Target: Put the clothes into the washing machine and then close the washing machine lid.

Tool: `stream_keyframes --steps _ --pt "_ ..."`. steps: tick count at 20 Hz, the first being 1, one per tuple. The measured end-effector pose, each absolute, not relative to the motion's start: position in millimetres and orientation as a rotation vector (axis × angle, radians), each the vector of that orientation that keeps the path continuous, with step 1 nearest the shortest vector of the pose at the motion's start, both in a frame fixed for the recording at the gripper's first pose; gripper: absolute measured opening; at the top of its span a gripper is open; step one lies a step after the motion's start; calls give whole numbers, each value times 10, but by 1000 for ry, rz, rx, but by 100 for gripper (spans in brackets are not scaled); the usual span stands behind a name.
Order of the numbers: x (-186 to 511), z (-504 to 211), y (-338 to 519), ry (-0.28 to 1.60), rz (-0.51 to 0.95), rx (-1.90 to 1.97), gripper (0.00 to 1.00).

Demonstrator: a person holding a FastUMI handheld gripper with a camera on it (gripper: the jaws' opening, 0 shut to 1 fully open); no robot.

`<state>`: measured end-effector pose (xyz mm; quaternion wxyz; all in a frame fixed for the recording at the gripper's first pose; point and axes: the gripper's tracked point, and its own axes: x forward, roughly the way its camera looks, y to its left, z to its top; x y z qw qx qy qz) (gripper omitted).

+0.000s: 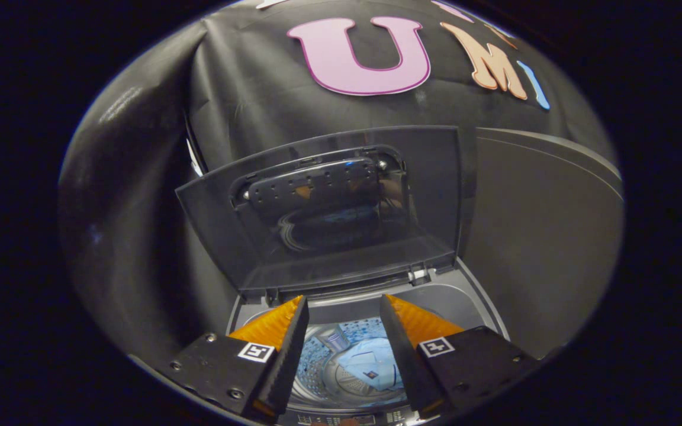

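A top-loading washing machine [456, 299] stands below me with its smoked, see-through lid [323, 207] raised upright at the back. Down in the perforated drum lies a light blue garment [373, 362] with a small dark patch on it, seen through the gap between my fingers. My gripper [344, 307] hovers above the drum opening, open, with nothing between its fingers. Its fingertips [302, 305] point toward the lid's lower edge and hinge.
A grey panel [542, 236] rises to the right of the machine. Black cloth hangs behind and to the left of the lid. The machine's control strip [341, 419] lies just under my fingers at the near rim.
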<state>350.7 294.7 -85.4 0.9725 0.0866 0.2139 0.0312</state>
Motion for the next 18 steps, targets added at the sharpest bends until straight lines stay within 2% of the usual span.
stream_keyframes --steps 4,13,18 --pt "3510 -693 2923 393 70 128 74" --pt "3764 663 3010 112 90 92 73" --pt "4090 1013 3103 63 122 69 73"
